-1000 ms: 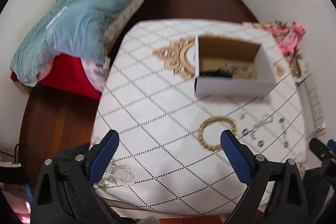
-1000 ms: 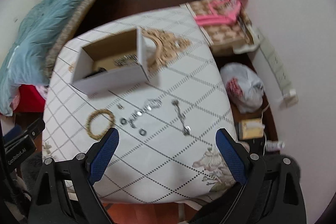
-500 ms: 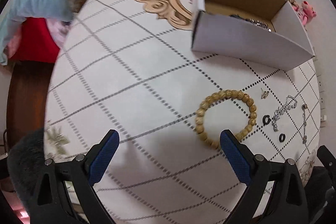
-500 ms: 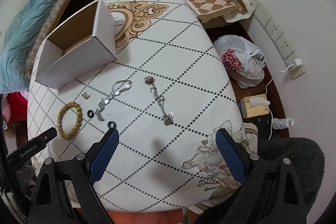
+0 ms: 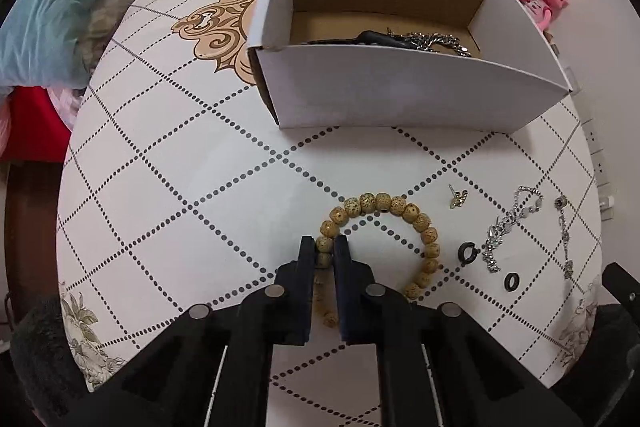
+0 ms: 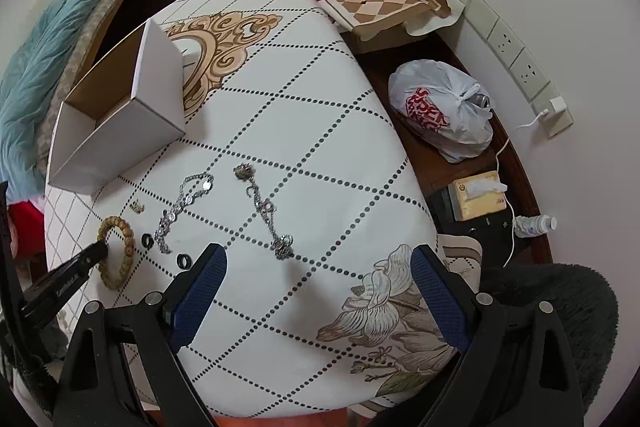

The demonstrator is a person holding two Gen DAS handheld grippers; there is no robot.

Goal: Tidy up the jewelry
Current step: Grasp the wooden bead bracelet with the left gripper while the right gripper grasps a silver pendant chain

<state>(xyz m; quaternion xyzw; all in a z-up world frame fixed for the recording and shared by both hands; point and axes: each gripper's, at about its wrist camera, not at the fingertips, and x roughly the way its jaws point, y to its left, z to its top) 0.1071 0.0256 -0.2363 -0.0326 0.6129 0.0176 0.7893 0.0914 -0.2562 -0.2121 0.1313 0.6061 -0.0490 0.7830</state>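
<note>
Since 0.5 s ago the left gripper (image 5: 324, 247) has gone from wide open to clamped on the tan wooden-bead bracelet (image 5: 416, 223), which lies on the white dotted-diamond table (image 5: 168, 163) w/ its near beads hidden behind the fingers. Right gripper (image 6: 316, 283) is unchanged: fingers spread wide, holding nothing, above the table edge. White cardboard box w/ brown inside (image 5: 400, 95) sits beyond; contents partly cut off by its front wall, only a silver chain (image 5: 432, 41) and something black show. Two small black rings (image 5: 468, 251) & silver chain bracelets (image 6: 184, 207) lie just right of the bracelet.

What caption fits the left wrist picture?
Left gripper pinches a beaded bracelet in front of the open box.
</note>
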